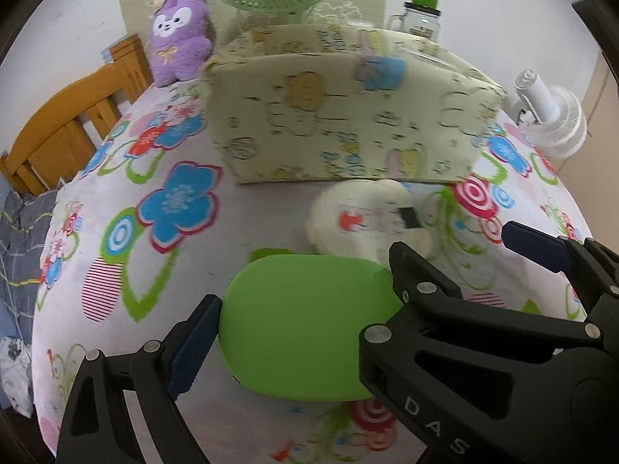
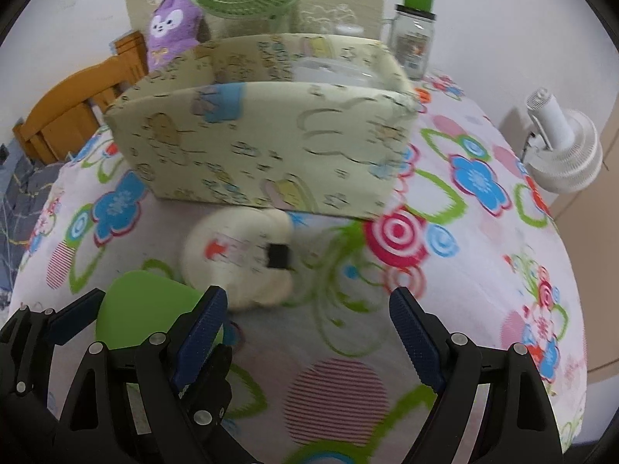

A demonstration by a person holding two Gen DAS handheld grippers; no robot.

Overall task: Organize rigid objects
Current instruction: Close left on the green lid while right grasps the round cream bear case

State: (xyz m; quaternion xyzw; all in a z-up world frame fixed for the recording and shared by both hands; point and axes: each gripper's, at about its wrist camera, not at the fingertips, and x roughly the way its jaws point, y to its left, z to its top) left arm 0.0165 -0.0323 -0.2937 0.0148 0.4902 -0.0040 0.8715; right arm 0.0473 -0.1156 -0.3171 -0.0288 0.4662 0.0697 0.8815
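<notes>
A flowered cloth (image 2: 483,255) covers the bench. The left gripper (image 1: 309,301) fingers clasp a green case (image 1: 305,324); the right gripper (image 2: 309,321) gapes, holding nothing. A cream pouch (image 2: 236,255) lies before the patterned box (image 2: 263,143), a white fan (image 2: 568,154) beside.

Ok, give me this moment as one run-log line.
left gripper: around green case, contact unclear | right gripper: open, empty | cream case: before storage box

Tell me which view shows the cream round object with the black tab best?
The right wrist view: the cream round object lies whole there, in front of the patterned box. In the left wrist view, a gripper finger and the green object hide its lower part.
</notes>
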